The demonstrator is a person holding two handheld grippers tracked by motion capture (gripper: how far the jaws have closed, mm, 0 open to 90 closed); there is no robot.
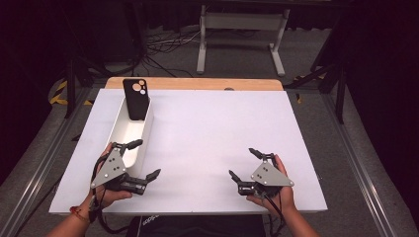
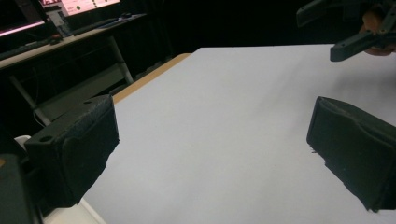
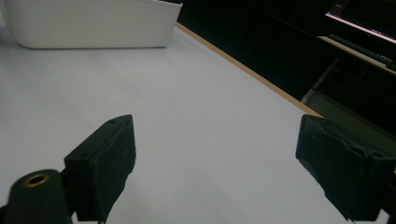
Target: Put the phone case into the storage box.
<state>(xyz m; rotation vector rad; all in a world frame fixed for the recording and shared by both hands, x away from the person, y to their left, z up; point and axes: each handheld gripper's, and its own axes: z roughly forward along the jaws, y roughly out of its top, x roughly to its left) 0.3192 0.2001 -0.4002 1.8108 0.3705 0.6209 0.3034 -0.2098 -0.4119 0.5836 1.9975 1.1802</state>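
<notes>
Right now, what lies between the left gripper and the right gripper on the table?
Nothing: in the high view, only bare white table lies between the left gripper and right gripper.

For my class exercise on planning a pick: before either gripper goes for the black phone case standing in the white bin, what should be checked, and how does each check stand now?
1. Left gripper open, holding nothing: ok.
2. Right gripper open, holding nothing: ok.
3. Phone case within view, leaning at the far end of the white bin: ok.
4. White table bare between the grippers: ok.
5. Case free to lift, not wedged in the bin: cannot tell.
6. Left gripper beside the bin's near end, a knock possible: not ok.
</notes>
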